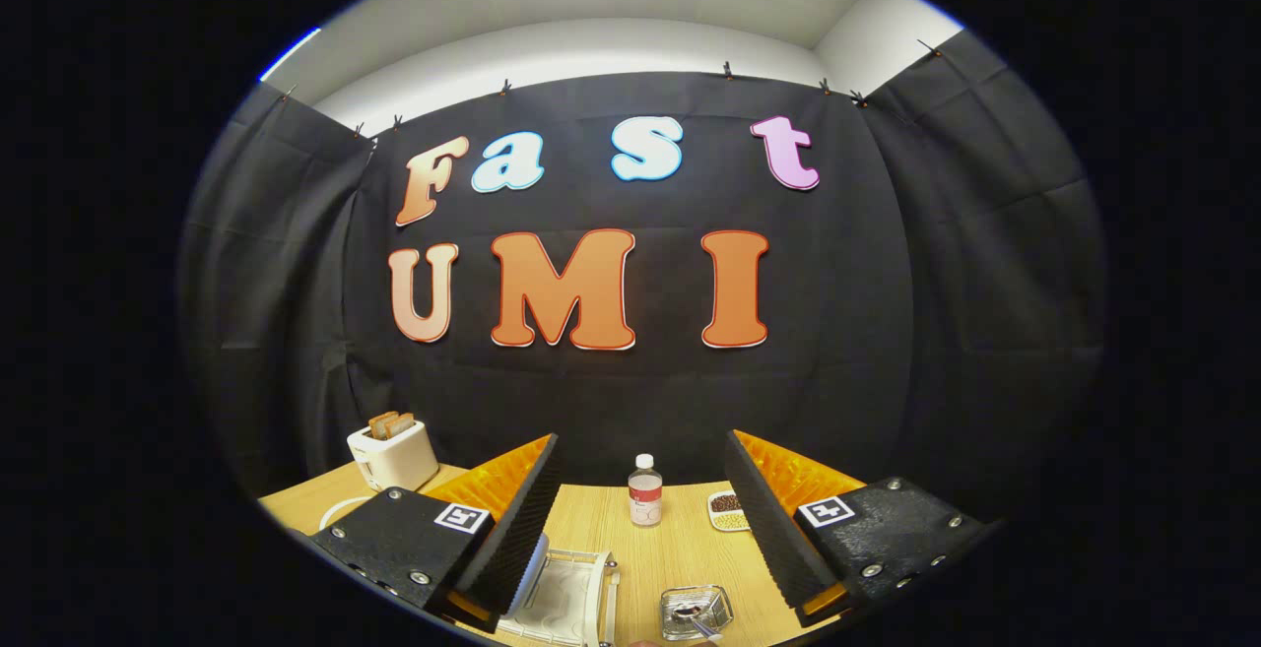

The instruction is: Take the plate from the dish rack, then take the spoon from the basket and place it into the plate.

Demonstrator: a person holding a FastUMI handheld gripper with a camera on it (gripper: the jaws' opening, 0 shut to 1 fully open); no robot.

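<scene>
Fingers of our gripper (pixel 645 529) stand wide apart with nothing between them and nothing in their hold; we see bare table (pixel 680 553) in the gap. We look forward along them, well above the wooden surface, toward the dark cloth wall at the back of the booth. Just below and between the fingers, close to the left one, sits the white dish rack (pixel 566 603), and a plate (pixel 537 568) stands on edge at its left side, partly hidden behind the left finger, so we can make out only a pale bluish sliver of it. To the right of the rack, nearer the right finger, we see a small clear basket (pixel 696 612) with a spoon (pixel 701 617) lying in it; the handle points toward us, though the piece is small and we cannot tell more about how it lies. Beyond the fingers, about midway between them, a small bottle (pixel 645 490) with a white cap and a red label stands upright on the table. Just to the right of it, partly behind the right finger, lies a small white dish (pixel 726 511) holding dark and yellowish bits. Off to the left, beyond the left finger, a white toaster (pixel 393 455) sits near the table's far edge with two slices of toast (pixel 391 423) sticking out of its top.
</scene>
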